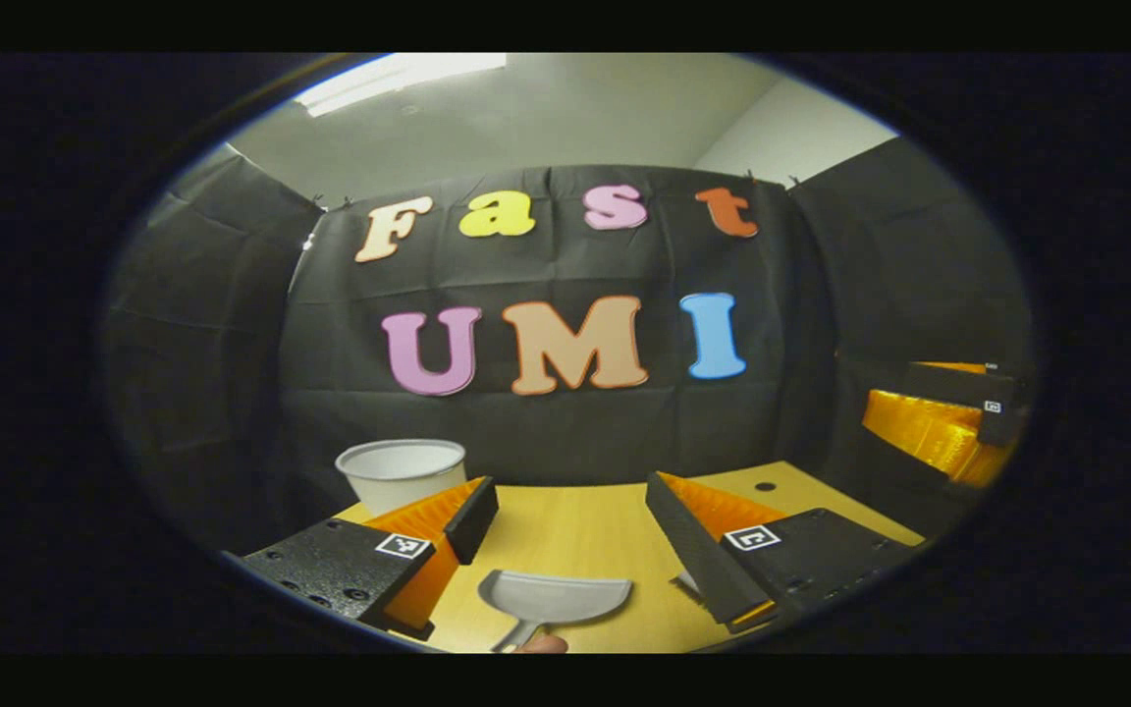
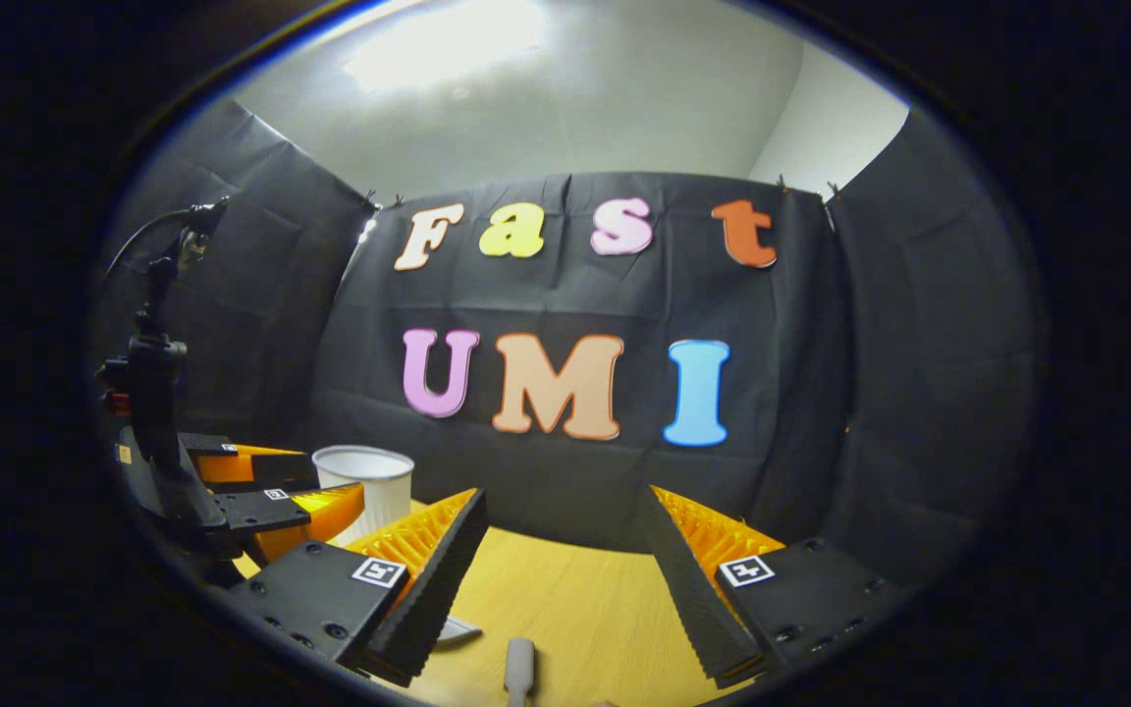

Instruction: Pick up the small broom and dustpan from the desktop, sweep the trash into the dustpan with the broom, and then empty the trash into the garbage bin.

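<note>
Your left gripper (image 1: 570, 511) hung above the table (image 1: 565, 535) with its fingers apart and nothing between them. Left of it and farther off stood the white bin (image 1: 401, 471), at the table's far edge. Just ahead and below, between the fingers, lay the grey dustpan (image 1: 554, 597), its open mouth facing away and its handle pointing back toward you; a fingertip seemed to show right beside the handle's end. Off to the right of that gripper, the other gripper showed near the booth wall.

Your right gripper (image 2: 561, 550) also had its fingers spread wide and held nothing. Below it, close in, a grey handle (image 2: 519, 670) lay on the table, most likely the broom's, though its bristles could not be seen. The bin stood ahead to its left.

By my reading, the picking-up step had not begun. Next, each gripper would need to drop and close on a handle. No trash could be made out.

Small square black-and-white markers sat on the fingers; no brand or other label was readable.
</note>
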Action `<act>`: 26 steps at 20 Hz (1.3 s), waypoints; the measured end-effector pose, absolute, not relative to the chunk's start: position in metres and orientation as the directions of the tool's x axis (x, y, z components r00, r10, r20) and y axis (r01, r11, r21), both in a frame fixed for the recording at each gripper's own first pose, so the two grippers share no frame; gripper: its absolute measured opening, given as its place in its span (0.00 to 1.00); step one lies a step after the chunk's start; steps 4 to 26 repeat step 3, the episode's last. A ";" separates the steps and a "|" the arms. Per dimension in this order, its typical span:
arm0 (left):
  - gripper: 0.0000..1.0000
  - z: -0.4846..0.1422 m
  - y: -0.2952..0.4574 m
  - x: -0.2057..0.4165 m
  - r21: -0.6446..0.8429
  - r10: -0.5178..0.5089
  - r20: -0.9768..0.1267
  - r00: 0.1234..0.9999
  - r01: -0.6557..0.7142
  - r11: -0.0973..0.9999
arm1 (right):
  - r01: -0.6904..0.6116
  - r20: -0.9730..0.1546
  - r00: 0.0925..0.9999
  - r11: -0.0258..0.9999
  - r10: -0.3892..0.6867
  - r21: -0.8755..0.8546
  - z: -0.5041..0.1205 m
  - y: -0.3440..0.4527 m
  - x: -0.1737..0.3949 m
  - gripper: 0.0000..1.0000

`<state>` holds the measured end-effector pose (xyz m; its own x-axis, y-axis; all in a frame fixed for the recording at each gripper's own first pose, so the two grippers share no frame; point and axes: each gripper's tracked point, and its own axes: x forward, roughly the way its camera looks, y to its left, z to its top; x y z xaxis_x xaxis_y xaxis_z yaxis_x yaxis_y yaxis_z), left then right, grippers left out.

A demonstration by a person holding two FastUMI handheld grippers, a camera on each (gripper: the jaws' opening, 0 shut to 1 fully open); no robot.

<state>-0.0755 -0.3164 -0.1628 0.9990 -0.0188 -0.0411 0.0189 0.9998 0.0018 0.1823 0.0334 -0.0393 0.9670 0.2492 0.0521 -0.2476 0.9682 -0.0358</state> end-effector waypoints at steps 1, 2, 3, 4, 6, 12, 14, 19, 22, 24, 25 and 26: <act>0.93 -0.154 -0.320 -0.079 0.005 -0.049 -0.022 0.999 0.049 0.999 | -0.210 0.086 0.974 0.977 0.212 -0.032 -0.037 0.032 0.181 0.97; 0.92 -0.149 -0.318 -0.079 0.016 -0.061 -0.021 0.998 0.061 0.998 | -0.186 0.100 0.977 0.982 0.187 -0.027 -0.039 0.033 0.177 0.99; 0.93 -0.142 -0.314 -0.078 0.023 -0.061 0.004 0.998 0.061 0.998 | -0.176 0.120 0.977 0.984 0.178 -0.023 -0.039 0.033 0.178 0.99; 0.93 -0.142 -0.314 -0.078 0.023 -0.061 0.004 0.998 0.061 0.998 | -0.176 0.120 0.977 0.984 0.178 -0.023 -0.039 0.033 0.178 0.99; 0.93 -0.142 -0.314 -0.078 0.023 -0.061 0.004 0.998 0.061 0.998 | -0.176 0.120 0.977 0.984 0.178 -0.023 -0.039 0.033 0.178 0.99; 0.93 -0.142 -0.314 -0.078 0.023 -0.061 0.004 0.998 0.061 0.998 | -0.176 0.120 0.977 0.984 0.178 -0.023 -0.039 0.033 0.178 0.99; 0.93 -0.142 -0.314 -0.078 0.023 -0.061 0.004 0.998 0.061 0.998 | -0.176 0.120 0.977 0.984 0.178 -0.023 -0.039 0.033 0.178 0.99; 0.93 -0.142 -0.314 -0.078 0.023 -0.061 0.004 0.998 0.061 0.998 | -0.176 0.120 0.977 0.984 0.178 -0.023 -0.039 0.033 0.178 0.99; 0.93 -0.142 -0.314 -0.078 0.023 -0.061 0.004 0.998 0.061 0.998 | -0.176 0.120 0.977 0.984 0.178 -0.023 -0.039 0.033 0.178 0.99; 0.93 -0.142 -0.314 -0.078 0.023 -0.061 0.004 0.998 0.061 0.998 | -0.176 0.120 0.977 0.984 0.178 -0.023 -0.039 0.033 0.178 0.99; 0.93 -0.142 -0.314 -0.078 0.023 -0.061 0.004 0.998 0.061 0.998 | -0.176 0.120 0.977 0.984 0.178 -0.023 -0.039 0.033 0.178 0.99; 0.93 -0.142 -0.314 -0.078 0.023 -0.061 0.004 0.998 0.061 0.998 | -0.176 0.120 0.977 0.984 0.178 -0.023 -0.039 0.033 0.178 0.99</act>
